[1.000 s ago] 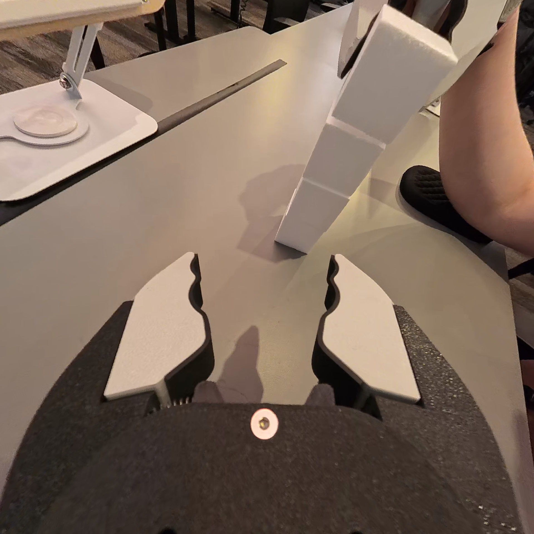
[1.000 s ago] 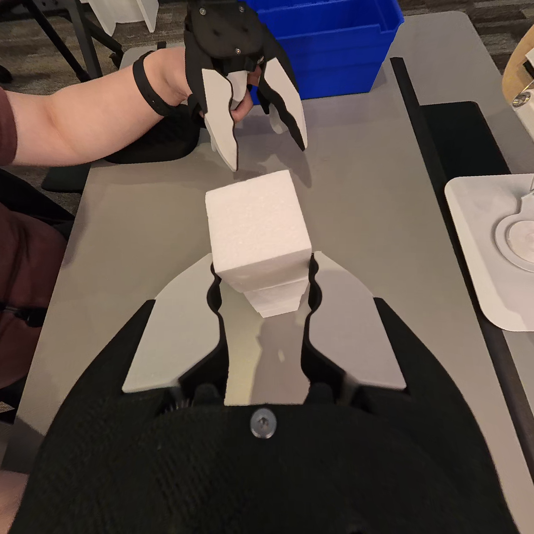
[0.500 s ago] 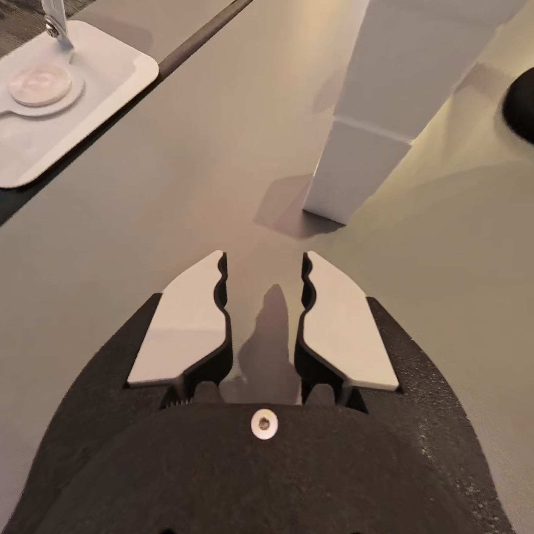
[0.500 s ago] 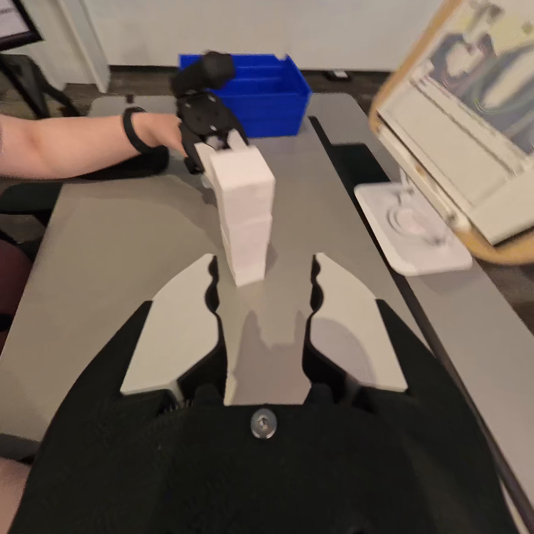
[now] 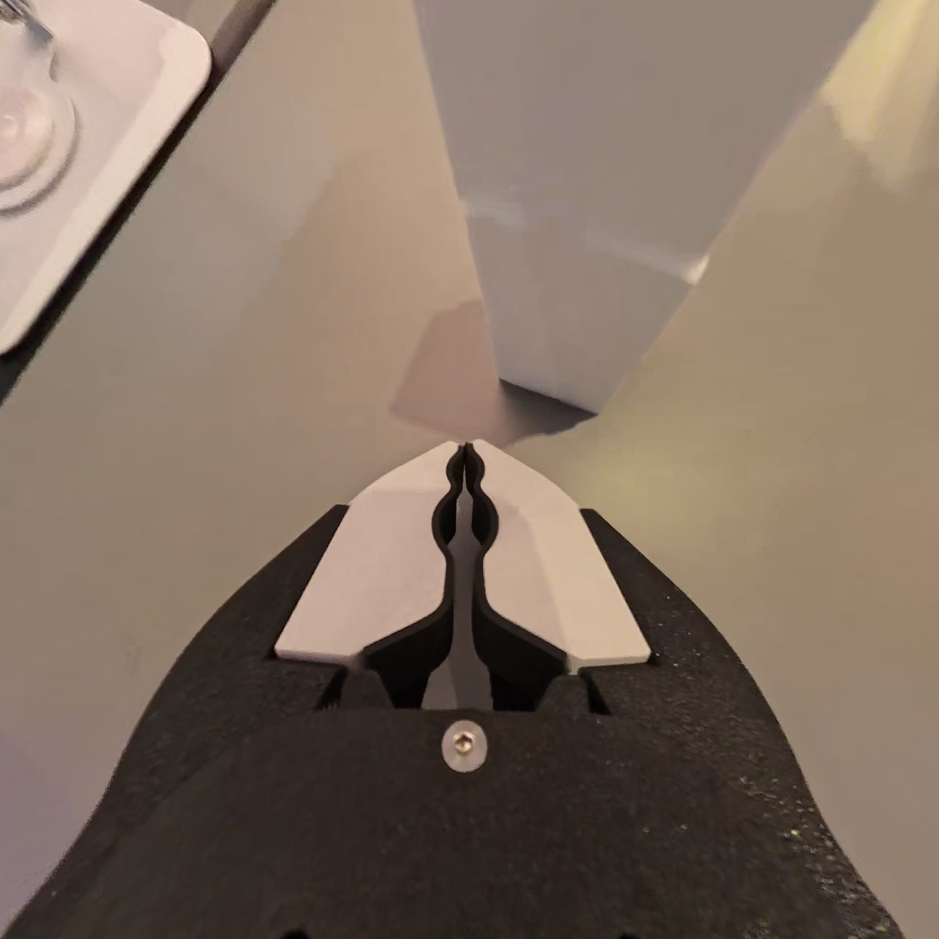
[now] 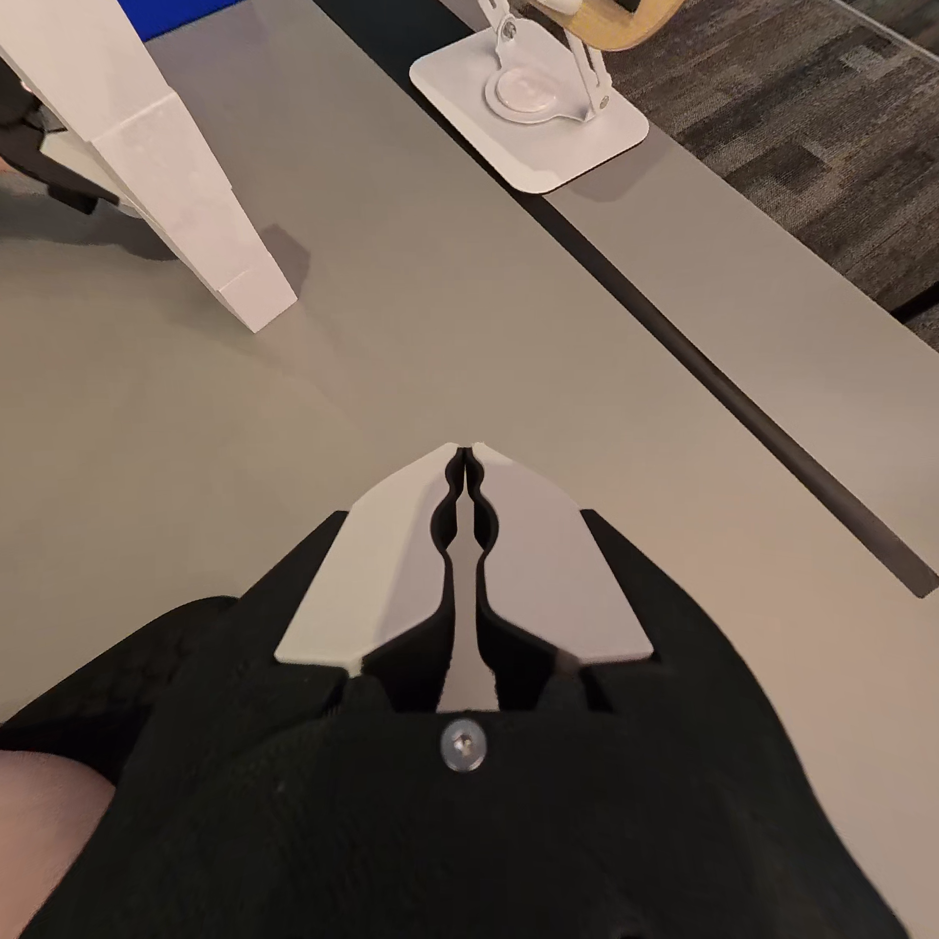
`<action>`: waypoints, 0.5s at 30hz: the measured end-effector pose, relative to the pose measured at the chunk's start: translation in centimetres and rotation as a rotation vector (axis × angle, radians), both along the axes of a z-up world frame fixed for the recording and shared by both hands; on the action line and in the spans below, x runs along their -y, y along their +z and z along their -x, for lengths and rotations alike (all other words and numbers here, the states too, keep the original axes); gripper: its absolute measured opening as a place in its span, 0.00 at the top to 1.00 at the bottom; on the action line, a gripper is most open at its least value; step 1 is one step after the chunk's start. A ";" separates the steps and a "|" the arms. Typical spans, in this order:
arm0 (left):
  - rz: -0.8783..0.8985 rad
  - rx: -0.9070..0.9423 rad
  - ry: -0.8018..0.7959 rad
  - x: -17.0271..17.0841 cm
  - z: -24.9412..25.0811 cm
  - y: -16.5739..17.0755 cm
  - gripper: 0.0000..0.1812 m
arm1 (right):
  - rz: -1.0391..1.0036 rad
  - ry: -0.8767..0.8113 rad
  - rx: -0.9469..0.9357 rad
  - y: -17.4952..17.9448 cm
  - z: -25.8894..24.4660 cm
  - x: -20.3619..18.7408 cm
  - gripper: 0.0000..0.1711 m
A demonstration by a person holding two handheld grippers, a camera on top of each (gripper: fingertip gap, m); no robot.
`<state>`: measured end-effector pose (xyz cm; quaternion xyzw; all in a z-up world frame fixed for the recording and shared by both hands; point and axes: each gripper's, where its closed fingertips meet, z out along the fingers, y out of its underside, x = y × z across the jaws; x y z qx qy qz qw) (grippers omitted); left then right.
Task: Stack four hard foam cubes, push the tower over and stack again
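Observation:
A tower of white foam cubes [image 5: 574, 203] stands on the grey table [image 5: 254, 406], filling the upper middle of the left wrist view. Its top is cut off by the frame. My left gripper [image 5: 466, 446] is shut with nothing between its pads, its tips close in front of the tower's base without touching it. In the right wrist view the same tower [image 6: 167, 167] stands at the upper left. My right gripper [image 6: 466, 448] is shut on nothing, well to the right of the tower, above the bare table [image 6: 355, 355].
A white stand base [image 6: 528, 112] sits at the table's far side, also showing in the left wrist view [image 5: 76, 152]. A dark slot [image 6: 737, 396] runs across the table. A blue bin's corner [image 6: 147, 20] shows behind the tower.
Both grippers closed on air. The left moved in close to the tower's base. The right drew back from the tower and swung right.

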<state>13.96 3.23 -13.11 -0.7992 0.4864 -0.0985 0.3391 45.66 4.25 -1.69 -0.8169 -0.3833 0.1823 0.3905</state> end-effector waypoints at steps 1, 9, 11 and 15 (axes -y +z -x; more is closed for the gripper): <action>-0.036 -0.032 0.016 -0.6 -0.2 0.4 1.00 | 0.008 -0.003 -0.006 -0.1 -0.2 0.1 1.00; -0.210 -0.153 -0.082 -1.5 -7.3 6.7 1.00 | 0.012 0.016 -0.051 0.0 -0.7 0.8 1.00; -0.236 -0.161 -0.087 -1.5 -8.9 7.9 1.00 | 0.007 0.007 -0.064 0.0 -1.2 0.9 1.00; -0.302 -0.114 -0.070 -1.2 -10.5 9.5 1.00 | -0.009 -0.038 -0.103 0.2 -2.9 1.2 1.00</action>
